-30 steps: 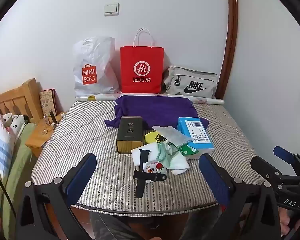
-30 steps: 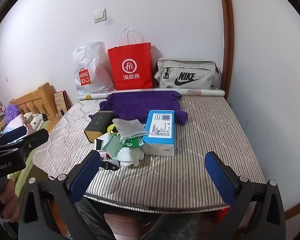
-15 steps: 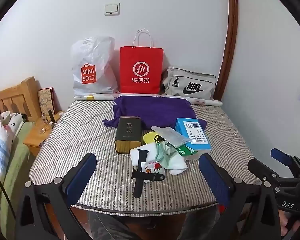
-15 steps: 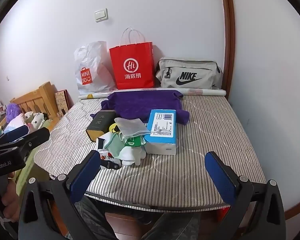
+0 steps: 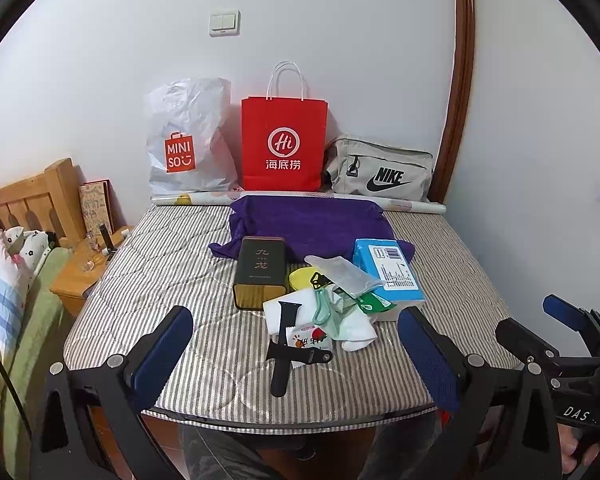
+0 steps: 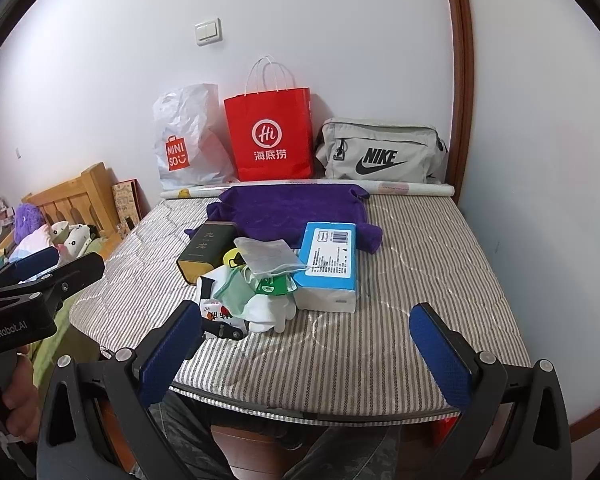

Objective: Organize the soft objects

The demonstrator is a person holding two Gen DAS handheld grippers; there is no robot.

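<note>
Both my grippers hover off the near edge of the striped mattress (image 5: 152,264), touching nothing. My left gripper (image 5: 296,354) has its blue pads spread wide, nothing between them. My right gripper (image 6: 304,354) is likewise spread wide and empty.

The soft items sit in a loose pile at mid-mattress, nearer the front edge than the wall. Purple towel (image 5: 312,220): deep violet, plush nap, laid mostly flat with rumpled corners; it lies behind the pile, toward the wall. White socks (image 5: 356,330): limp, crumpled, at the front of the pile, partly under a pale green translucent pouch (image 5: 326,312). A clear plastic bag (image 5: 346,274) with grey fabric inside rests on top, leaning onto the blue tissue pack (image 5: 388,272); that pack is blue on top, white on its sides, with a barcode label, and its far corner overlaps the towel's edge.

Non-soft neighbours: a dark tin box (image 5: 260,270) with gold characters lies just left of the pile, its far end on the towel. A black watch strap (image 5: 286,344) lies across a small strawberry-print packet (image 5: 310,340) at the very front. A yellow object (image 5: 302,278) shows between tin and bag; its kind I cannot tell.

Against the wall stand a white Miniso bag (image 5: 188,140), a red paper bag (image 5: 284,146) and a grey Nike bag (image 5: 380,172).
</note>
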